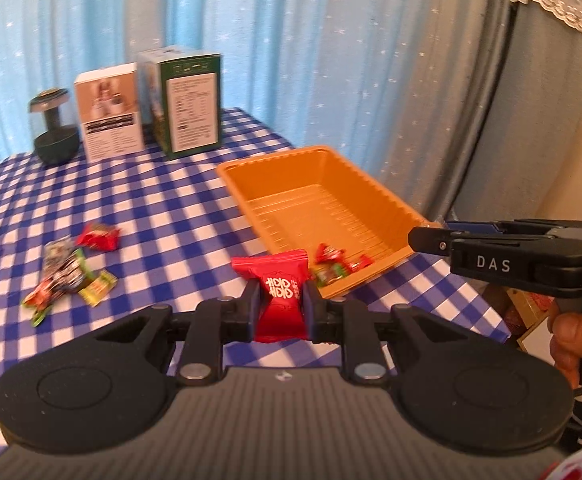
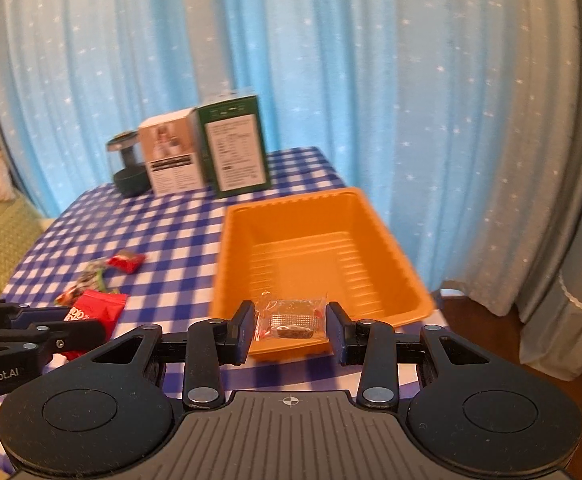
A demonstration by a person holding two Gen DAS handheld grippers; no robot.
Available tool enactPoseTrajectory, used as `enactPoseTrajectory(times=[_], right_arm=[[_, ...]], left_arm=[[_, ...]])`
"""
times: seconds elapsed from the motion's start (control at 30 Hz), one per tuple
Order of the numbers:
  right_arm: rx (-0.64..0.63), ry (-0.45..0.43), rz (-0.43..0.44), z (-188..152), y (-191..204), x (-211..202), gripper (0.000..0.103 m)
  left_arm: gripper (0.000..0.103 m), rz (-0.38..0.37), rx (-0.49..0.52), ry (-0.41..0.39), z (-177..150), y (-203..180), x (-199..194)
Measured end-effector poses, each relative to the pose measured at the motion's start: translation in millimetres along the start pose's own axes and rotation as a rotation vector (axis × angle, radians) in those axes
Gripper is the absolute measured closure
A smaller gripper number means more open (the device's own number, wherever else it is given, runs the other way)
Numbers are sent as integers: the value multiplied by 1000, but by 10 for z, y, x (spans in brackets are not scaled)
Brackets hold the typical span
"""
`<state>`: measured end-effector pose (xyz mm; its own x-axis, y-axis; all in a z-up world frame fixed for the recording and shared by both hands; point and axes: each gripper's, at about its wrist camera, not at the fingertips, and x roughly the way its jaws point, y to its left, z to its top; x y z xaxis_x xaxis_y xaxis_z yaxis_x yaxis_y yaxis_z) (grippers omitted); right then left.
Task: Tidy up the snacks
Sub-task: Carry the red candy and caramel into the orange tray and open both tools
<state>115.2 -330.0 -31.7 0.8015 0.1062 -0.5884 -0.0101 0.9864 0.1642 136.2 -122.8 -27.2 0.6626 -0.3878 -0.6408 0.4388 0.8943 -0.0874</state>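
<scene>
Two snacks are being carried to the orange tray (image 1: 333,168), a red packet (image 1: 281,296) clenched in the left gripper (image 1: 281,304), a clear-wrapped sweet (image 2: 291,318) apparently grasped by the right gripper (image 2: 291,326), with some candies (image 1: 337,264) already inside and several loose wrappers (image 1: 71,268) left on the checked tablecloth (image 1: 163,208).

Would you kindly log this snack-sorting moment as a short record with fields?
left gripper: shut on red packet
right gripper: shut on clear packet
orange tray: on checked tablecloth, a few sweets at its near end
loose sweets: left of tray
far edge: two boxes, dark dumbbell
</scene>
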Motion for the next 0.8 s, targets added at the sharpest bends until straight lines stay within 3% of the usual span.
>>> enactPoseTrajectory(times=[0.33,0.8], right_arm=[[38,8,-31,163,-436,234,64],[71,23,-34,345,-647,679,64]], left_arm=[[83,-40,29,6,251,-237,515],[83,-58,37,20,470,-304,1150]])
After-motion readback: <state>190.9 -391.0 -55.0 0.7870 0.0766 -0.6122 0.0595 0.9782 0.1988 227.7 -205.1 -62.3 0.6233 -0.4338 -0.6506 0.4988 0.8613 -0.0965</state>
